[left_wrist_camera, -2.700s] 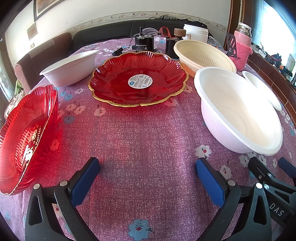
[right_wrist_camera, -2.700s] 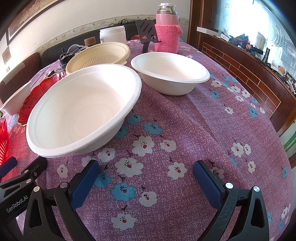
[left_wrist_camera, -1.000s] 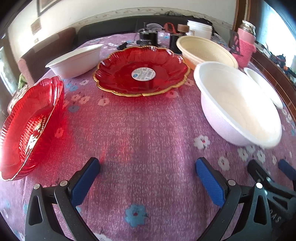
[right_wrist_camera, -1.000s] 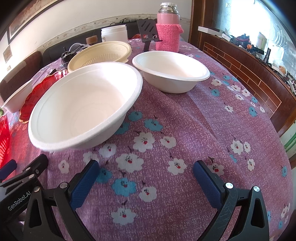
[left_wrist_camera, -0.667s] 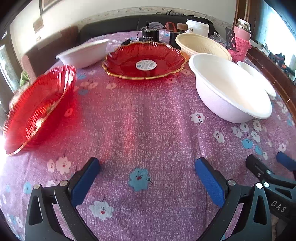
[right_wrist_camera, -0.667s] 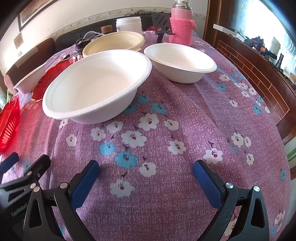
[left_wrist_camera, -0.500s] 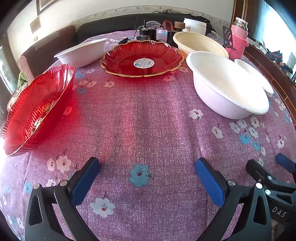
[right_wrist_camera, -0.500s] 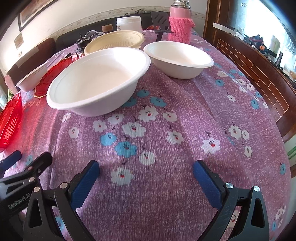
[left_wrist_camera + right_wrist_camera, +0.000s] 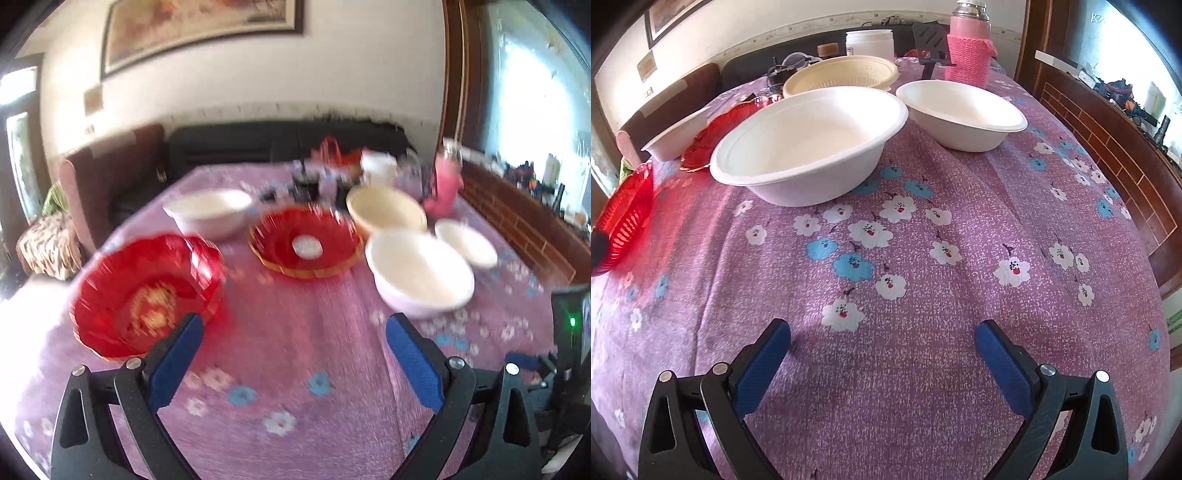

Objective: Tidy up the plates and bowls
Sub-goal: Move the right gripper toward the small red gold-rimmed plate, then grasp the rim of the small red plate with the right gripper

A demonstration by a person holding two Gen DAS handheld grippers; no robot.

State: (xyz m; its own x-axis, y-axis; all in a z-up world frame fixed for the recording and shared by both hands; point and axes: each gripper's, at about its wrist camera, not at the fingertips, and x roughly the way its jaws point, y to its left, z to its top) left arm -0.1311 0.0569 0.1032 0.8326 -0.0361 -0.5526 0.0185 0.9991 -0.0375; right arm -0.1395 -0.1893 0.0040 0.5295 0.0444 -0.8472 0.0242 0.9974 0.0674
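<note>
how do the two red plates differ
The near red plate shows a gold motif in its middle; the far red plate shows a round white sticker. The near one sits at the table's left edge, the far one mid-table. Both are scalloped, translucent red with gold rims.

left wrist view: motion blur throughout, red plates (image 9: pixel 147 295) and bowls smeared; window (image 9: pixel 535 92) at right blown out; white glare at left edge. right wrist view: sharp, bright daylight from the right; soft shadows under the white bowl (image 9: pixel 809 144) and finger pads (image 9: pixel 764 362). both: fisheye bending, dark vignetted corners.
</note>
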